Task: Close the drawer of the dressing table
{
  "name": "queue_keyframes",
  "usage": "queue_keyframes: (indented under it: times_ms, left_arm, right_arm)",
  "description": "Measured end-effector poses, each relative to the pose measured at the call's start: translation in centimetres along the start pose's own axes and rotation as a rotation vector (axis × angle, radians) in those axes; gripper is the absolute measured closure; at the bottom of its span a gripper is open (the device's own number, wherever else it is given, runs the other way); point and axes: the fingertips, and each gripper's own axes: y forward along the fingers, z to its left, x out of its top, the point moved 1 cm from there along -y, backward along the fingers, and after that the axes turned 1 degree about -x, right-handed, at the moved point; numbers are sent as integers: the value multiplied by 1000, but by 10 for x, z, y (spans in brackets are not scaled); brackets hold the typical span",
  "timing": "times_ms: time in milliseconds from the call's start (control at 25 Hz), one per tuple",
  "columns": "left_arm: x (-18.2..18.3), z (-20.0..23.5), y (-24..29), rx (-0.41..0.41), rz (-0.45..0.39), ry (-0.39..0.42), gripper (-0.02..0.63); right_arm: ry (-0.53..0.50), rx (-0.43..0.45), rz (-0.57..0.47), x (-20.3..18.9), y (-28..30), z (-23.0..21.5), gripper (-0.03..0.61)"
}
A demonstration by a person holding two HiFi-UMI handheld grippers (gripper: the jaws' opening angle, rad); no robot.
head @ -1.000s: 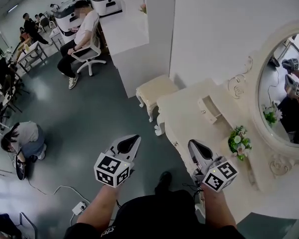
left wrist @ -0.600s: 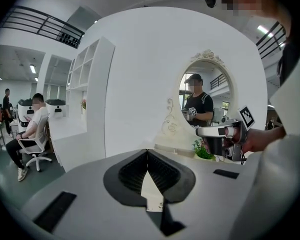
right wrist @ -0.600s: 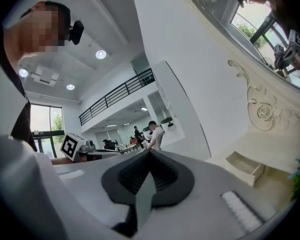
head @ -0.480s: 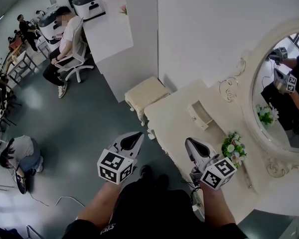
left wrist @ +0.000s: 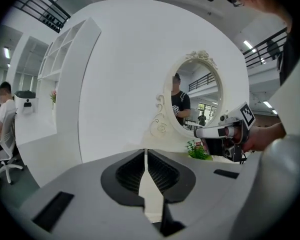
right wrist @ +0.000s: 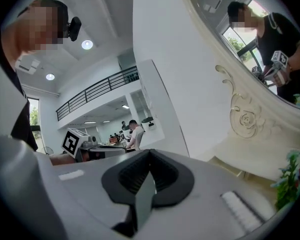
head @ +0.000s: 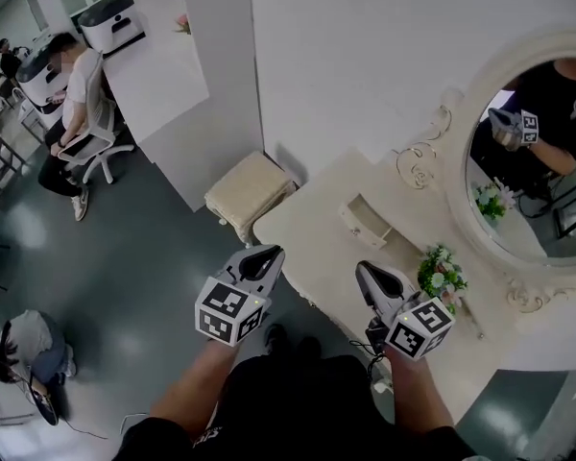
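Note:
The cream dressing table (head: 312,248) stands at the centre right of the head view, under its oval mirror (head: 538,161). On its top a small drawer (head: 367,222) stands pulled out, its knob facing me. My left gripper (head: 272,251) hangs shut and empty just off the table's front left edge. Over the table's front edge, short of the drawer, my right gripper (head: 362,267) is shut and empty too. In the left gripper view the left gripper (left wrist: 145,151) points at the mirror (left wrist: 200,101). The right gripper (right wrist: 150,153) shows closed pads in its own view.
A small bunch of flowers (head: 440,272) sits on the table right of the right gripper. A padded stool (head: 250,192) stands at the table's far left end. A person sits on a chair (head: 77,113) at the back left; another crouches (head: 24,353) on the floor.
Both grippers have moved closer to the dressing table, and the view has swung right. The table and mirror now sit nearer and larger. Both pairs of jaws stayed shut.

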Motion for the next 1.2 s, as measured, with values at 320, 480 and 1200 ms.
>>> queue_keyframes:
  times_ms: [320,480,1200]
  left_arm:
    - [0,-5,45,-154,49,66,586]
    - [-8,-17,77,-208,95,78,557]
    - [-73,-40,222,-235,330,109,495]
  right_arm:
    - [22,-158,-23,-4,-5,-17,568]
    - [18,-209,-17,-6,-7,-37,568]
    - [83,-205,33,-28,-9,-117,538]
